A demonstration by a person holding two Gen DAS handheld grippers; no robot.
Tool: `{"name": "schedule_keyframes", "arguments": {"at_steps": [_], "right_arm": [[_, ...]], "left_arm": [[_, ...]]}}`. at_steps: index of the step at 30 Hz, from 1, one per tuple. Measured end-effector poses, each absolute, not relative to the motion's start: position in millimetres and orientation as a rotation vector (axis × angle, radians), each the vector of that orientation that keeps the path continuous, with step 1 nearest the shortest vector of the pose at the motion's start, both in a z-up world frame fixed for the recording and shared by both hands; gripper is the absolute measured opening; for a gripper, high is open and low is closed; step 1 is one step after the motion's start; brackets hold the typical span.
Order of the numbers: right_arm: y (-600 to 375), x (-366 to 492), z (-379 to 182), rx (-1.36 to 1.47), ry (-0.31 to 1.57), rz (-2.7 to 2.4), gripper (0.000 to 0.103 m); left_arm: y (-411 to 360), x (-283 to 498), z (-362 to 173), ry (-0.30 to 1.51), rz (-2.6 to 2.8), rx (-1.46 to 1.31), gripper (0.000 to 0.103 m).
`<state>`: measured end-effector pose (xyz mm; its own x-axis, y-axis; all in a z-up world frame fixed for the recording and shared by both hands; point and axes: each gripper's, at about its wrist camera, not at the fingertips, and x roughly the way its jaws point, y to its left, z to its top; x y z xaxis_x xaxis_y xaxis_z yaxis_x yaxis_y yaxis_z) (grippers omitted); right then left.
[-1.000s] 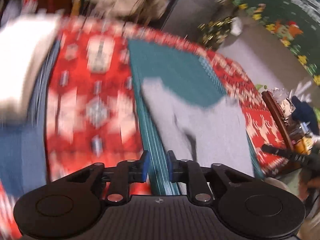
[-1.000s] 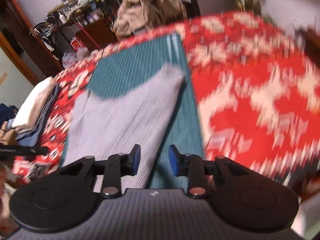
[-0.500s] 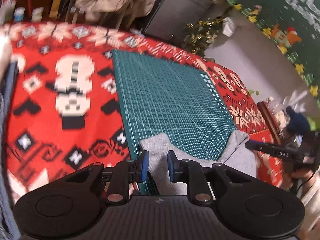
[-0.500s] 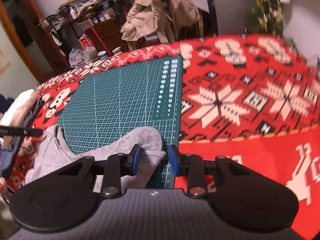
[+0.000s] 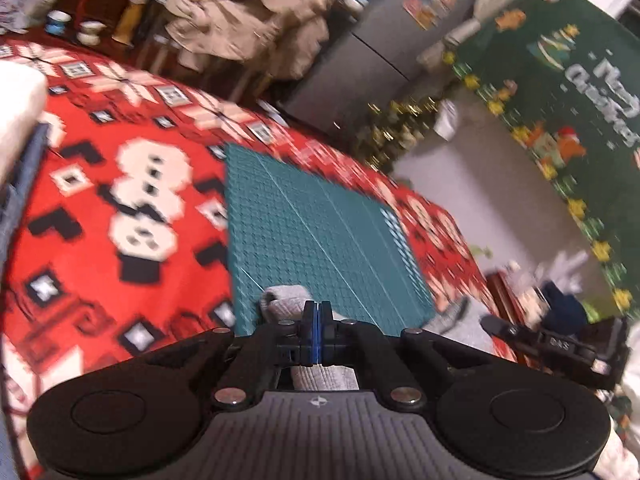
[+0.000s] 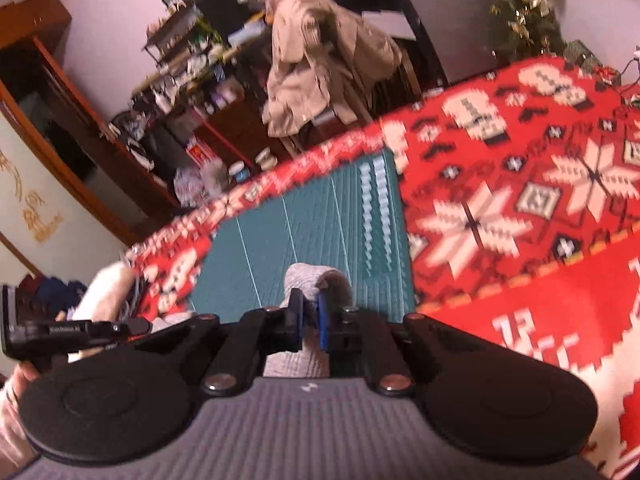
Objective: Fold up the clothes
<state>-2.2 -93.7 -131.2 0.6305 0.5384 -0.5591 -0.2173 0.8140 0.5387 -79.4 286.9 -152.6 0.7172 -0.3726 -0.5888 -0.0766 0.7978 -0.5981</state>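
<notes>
A grey garment [image 5: 285, 303] lies bunched at the near edge of the teal cutting mat [image 5: 312, 224] on the red patterned tablecloth [image 5: 80, 208]. My left gripper [image 5: 318, 311] is shut, pads together, on a near corner of it. In the right wrist view the grey garment [image 6: 311, 280] humps up just past my right gripper [image 6: 310, 314]. Its jaws are closing, and the blue pads pinch a fold of the cloth between them. The rest of the garment is hidden under the gripper bodies. The mat [image 6: 288, 232] lies bare beyond both grippers.
A stack of folded clothes [image 5: 16, 112] sits at the table's left side, also the pale stack [image 6: 106, 292]. Beyond the far table edge a beige coat [image 6: 320, 60] hangs over a chair beside cluttered shelves [image 6: 188, 64]. A green Christmas banner [image 5: 560, 100] hangs at right.
The garment lay flat across the mat; both grippers drew back to its near edge, and their jaws have come together on its two near corners. The cloth now bunches there.
</notes>
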Motion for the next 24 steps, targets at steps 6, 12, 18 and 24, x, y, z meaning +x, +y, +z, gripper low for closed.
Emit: {"name": "schedule_keyframes", "arguments": {"at_steps": [6, 12, 18, 24], "right_arm": [[-79.0, 39.8, -151.2, 0.479, 0.801, 0.377, 0.008], [-70.3, 62.3, -171.2, 0.475, 0.806, 0.361, 0.017], [-67.5, 70.0, -149.0, 0.279, 0.707, 0.468, 0.032], [-39.2, 103.1, -163.8, 0.050, 0.804, 0.558, 0.013]], "left_arm": [[301.4, -59.7, -173.9, 0.769, -0.060, -0.688, 0.000], [306.1, -54.7, -183.2, 0.781, -0.030, -0.713, 0.004], [302.2, -57.2, -168.5, 0.762, -0.032, -0.599, 0.014], [286.3, -47.1, -160.5, 0.743, -0.024, -0.405, 0.014]]}}
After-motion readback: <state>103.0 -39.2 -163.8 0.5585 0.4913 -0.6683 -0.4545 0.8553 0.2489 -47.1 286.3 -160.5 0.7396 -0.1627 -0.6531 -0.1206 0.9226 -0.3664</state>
